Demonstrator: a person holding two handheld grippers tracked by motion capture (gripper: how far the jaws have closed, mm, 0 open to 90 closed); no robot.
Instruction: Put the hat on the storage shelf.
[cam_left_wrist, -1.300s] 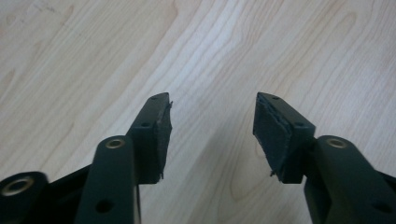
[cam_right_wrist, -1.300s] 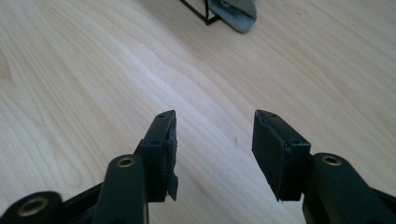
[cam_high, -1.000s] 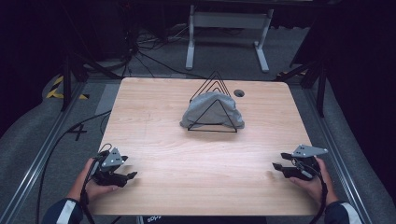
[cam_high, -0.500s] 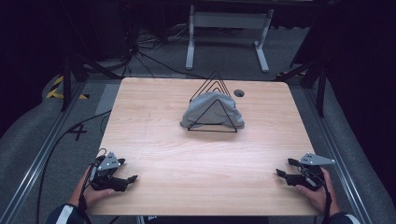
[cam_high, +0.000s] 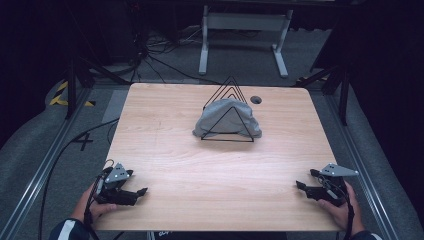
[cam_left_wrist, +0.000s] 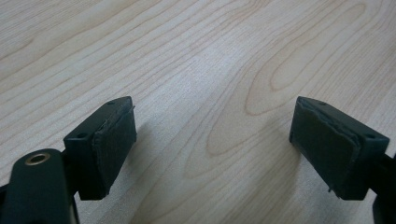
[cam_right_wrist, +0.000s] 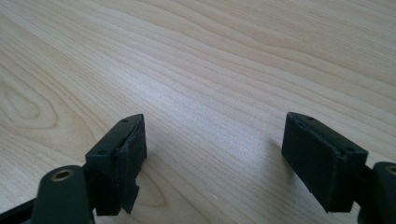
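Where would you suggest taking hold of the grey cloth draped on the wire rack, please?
Grip the grey cloth at its lower corner on the right, where it spills past the black wire rack onto the table. Coming in low from that side looks best, since the triangular wires cross its middle.

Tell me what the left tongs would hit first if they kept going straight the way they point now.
Probably nothing but bare table. The left tongs are open and empty, aimed low across the near edge toward the right tongs; the grey cloth on its wire rack lies off that line.
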